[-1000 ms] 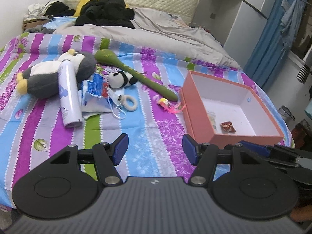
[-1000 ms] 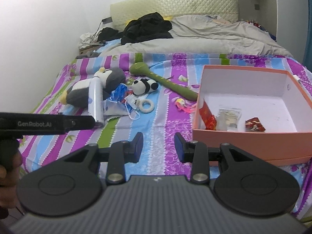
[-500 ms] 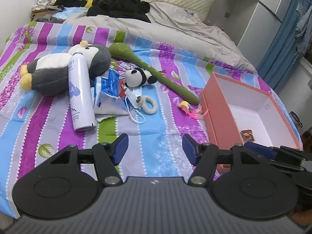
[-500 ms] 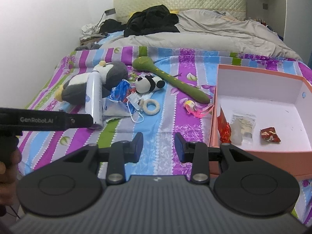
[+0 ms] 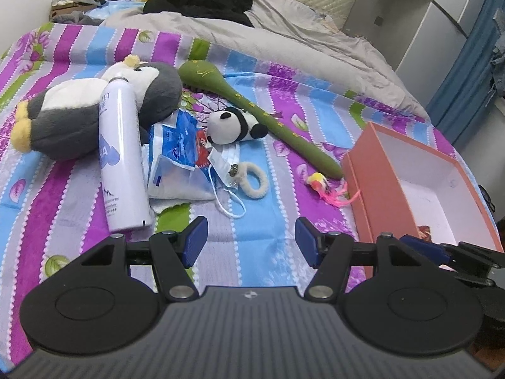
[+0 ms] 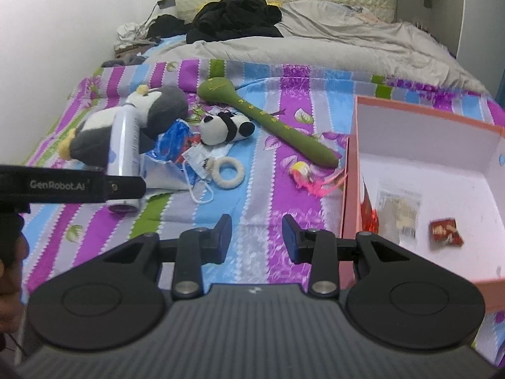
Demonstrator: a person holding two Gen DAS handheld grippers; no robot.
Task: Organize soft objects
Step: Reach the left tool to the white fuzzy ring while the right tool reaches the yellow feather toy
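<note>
Left wrist view: the left gripper (image 5: pixel 251 241) hangs above the striped bedspread (image 5: pixel 252 218) with its jaws released and nothing between them; since a second ago the whole pile has grown larger and slid down the frame, so this hand has come forward and lower over the bed. At 11 o'clock of the jaws lies the grey penguin plush (image 5: pixel 94 117) with a white spray can (image 5: pixel 121 158) laid across it; at 12 o'clock sit the panda plush (image 5: pixel 235 124), a face mask (image 5: pixel 225 170) and a fluffy hair ring (image 5: pixel 254 180); the green stuffed wand (image 5: pixel 262 117) runs toward 1 o'clock; the pink box (image 5: pixel 369 189) stands at 3 o'clock.

Right wrist view: the right gripper (image 6: pixel 255 238) is also unclenched, narrower, and empty; it too has closed in, the box now filling 3 o'clock with only small packets (image 6: pixel 399 211) inside. The panda and ring sit at 11 to 12 o'clock.

No soft toy is boxed yet; both hands look set for a first pick, probably the panda.
</note>
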